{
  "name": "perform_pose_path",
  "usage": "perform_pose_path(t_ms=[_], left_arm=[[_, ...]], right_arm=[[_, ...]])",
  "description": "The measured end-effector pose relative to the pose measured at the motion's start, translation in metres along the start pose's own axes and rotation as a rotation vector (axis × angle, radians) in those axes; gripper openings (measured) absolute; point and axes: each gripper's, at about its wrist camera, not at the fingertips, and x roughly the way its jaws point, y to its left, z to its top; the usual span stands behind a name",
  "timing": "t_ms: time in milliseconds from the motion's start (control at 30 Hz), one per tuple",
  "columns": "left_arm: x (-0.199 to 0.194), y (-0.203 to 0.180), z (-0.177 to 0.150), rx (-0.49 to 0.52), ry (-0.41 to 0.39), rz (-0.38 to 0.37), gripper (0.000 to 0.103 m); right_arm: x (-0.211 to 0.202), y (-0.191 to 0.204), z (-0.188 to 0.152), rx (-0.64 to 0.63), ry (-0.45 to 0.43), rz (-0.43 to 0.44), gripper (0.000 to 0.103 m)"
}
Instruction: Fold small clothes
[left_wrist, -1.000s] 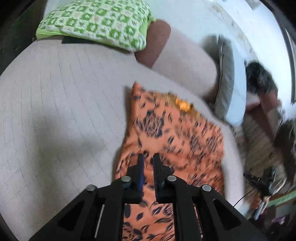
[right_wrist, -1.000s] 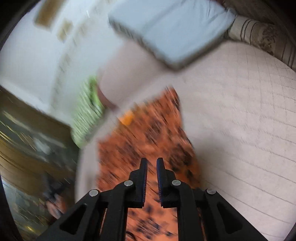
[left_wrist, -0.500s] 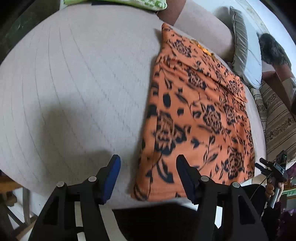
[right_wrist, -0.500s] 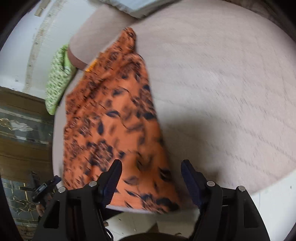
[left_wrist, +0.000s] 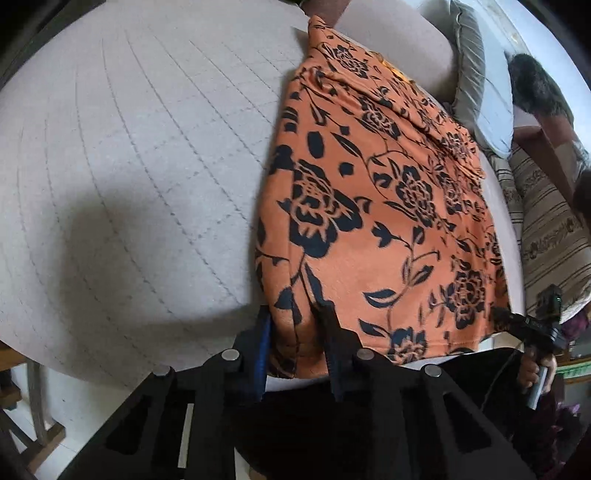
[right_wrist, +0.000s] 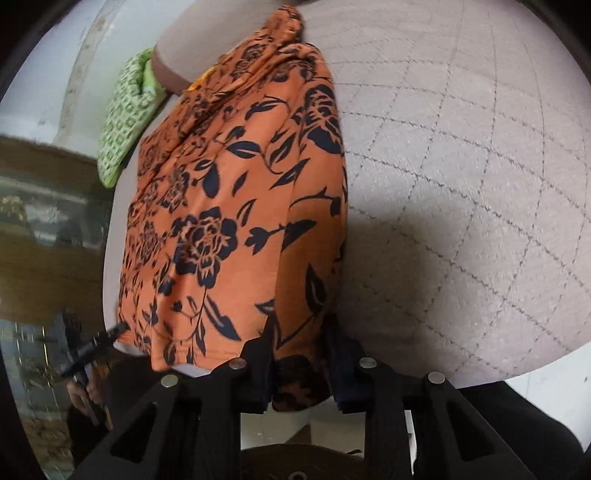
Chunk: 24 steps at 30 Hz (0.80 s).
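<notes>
Quilted pale-grey mattress (left_wrist: 129, 177), stitched in a diamond grid, fills both views and carries one orange garment (left_wrist: 376, 206) printed with black roses and leaves, lying flat and lengthwise with its near hem hanging over the mattress's front edge. Left gripper (left_wrist: 295, 332): jaws have just been closing and now pinch the garment's near left hem corner, cloth bunched between the blue-lined pads. Right gripper (right_wrist: 301, 354): jaws likewise just closing, now clamped on the near right hem corner, a dark fold of fabric hanging between the fingers. Left wrist view only: a grey pillow (left_wrist: 469, 70) beyond the garment's far end, a striped brown-and-beige cloth (left_wrist: 543, 236) along the mattress's right side, a dark-haired person (left_wrist: 535, 88) at the upper right, partly cut off by the lens rim, and the right gripper seen small at the hem's far corner with a hand (left_wrist: 535, 373) on its handle. Right wrist view only: a green-and-white patterned pillow (right_wrist: 125, 122) at the upper left, a brown wooden cabinet (right_wrist: 44, 236), blurred, and the left gripper seen small and smeared at the lower left. A brown and pale bolster (left_wrist: 388, 33) lies at the garment's far end in both views. The garment's far end is crumpled and its type cannot be told; an orange scrap beside it is too small to identify. Floor beneath the mattress edge is mostly hidden by the gripper bodies.
</notes>
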Motion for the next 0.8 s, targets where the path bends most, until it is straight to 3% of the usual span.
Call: perform_pose_path(t_ms=[33,100,167,267,300,333,400,433,467,600,800], left_arm=[[0.000,0.002,0.000,-0.012,-0.001,0.008,0.030],[0.000,0.005,-0.001,-0.045,0.005,0.005,0.050],[-0.001,0.006,-0.001,-0.063,0.002,-0.012,0.057],[0.003,-0.005,-0.001,-0.020,0.001,0.041,0.057],[0.004,-0.010,-0.001,-0.003,-0.004,0.051,0.057],[0.005,-0.013,-0.001,0.012,-0.011,0.062,0.053],[0.007,-0.018,0.001,0.032,-0.012,0.113,0.023],[0.006,-0.017,0.003,0.030,-0.008,0.121,0.019],[0.005,-0.016,0.005,0.018,-0.004,0.098,0.010],[-0.007,-0.020,0.015,0.016,-0.024,0.070,0.009],[-0.053,-0.036,0.053,0.021,-0.115,-0.078,0.008]], right_arm=[[0.001,-0.002,0.002,0.022,0.005,0.012,0.027],[0.002,-0.009,0.004,0.067,0.015,0.040,0.028],[0.001,-0.010,0.005,0.069,0.012,0.052,0.030],[0.000,-0.001,0.001,0.012,-0.006,0.025,0.040],[0.000,0.004,0.000,-0.009,-0.013,0.022,0.049],[0.002,0.012,-0.003,-0.047,-0.030,0.018,0.050],[0.004,0.023,-0.007,-0.124,-0.039,-0.041,0.045],[0.005,0.031,-0.009,-0.166,-0.039,-0.079,0.021],[0.006,0.037,-0.009,-0.203,-0.032,-0.098,0.011],[-0.002,0.055,-0.002,-0.232,-0.035,-0.074,0.011],[-0.044,0.077,0.028,-0.230,-0.141,0.082,0.011]])
